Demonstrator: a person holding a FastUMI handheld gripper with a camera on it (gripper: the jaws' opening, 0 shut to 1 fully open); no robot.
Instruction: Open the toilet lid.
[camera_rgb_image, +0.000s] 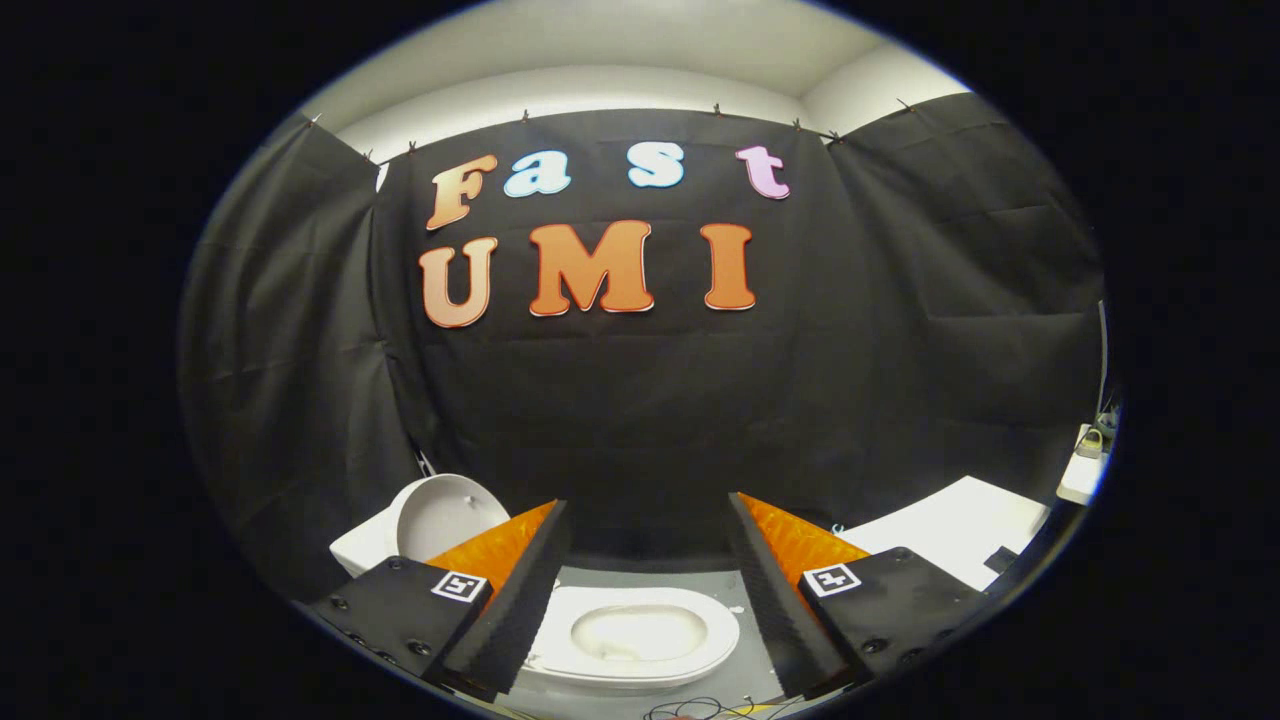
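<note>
Your gripper hangs above the toilet with its jaws spread wide and nothing held between them; both fingers are clear of every surface. Seen between the fingers, the toilet's white seat ring and pale bowl lie open, the seat's oval rim running from one finger's inner edge to the other. The toilet lid stands raised at the toilet's rear, left of the left finger, its round white underside turned toward you and its upper edge against the black cloth wall. That wall closes off the space just behind the toilet and wraps both sides. Grey floor shows beside the seat near the right finger. A white bench sits to the toilet's right, beyond the right finger. Loose cables lie on the floor at the toilet's near edge.
</note>
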